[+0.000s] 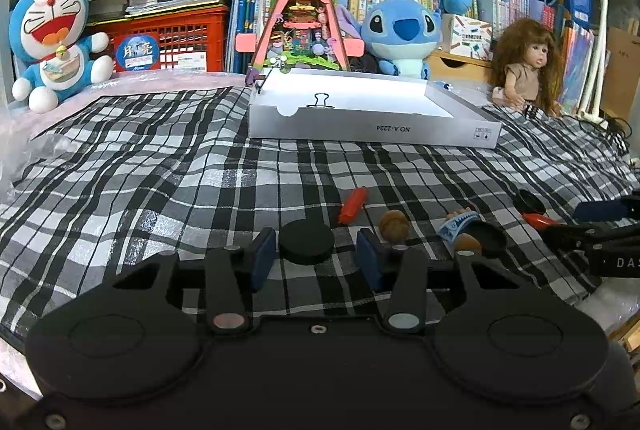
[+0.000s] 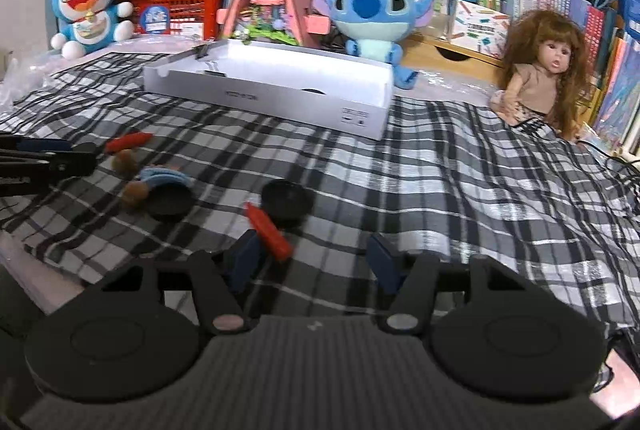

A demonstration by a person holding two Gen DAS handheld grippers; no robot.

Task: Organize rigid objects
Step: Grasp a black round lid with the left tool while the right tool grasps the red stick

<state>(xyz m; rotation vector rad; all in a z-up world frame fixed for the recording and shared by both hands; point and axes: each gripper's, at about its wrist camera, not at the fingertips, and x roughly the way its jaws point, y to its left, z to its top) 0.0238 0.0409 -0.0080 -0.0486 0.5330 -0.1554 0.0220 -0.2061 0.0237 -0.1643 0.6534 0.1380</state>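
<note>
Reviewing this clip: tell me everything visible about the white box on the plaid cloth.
The white box is a shallow, open-topped tray, apparently cardboard, with a thumb notch cut in its near wall. Small print runs upside down along that wall. It lies flat on the plaid cloth at the far side, before the plush toys. A black binder clip shows at its near wall. Neither tongs touch it.

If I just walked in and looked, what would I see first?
Probably the toys along the back: a laughing blue cat plush at the far left, a blue alien plush in the middle beside a pink triangular dollhouse, and a long-haired doll sitting at the right. In front of them a white shallow box lies on the black-and-white checked cloth.
</note>
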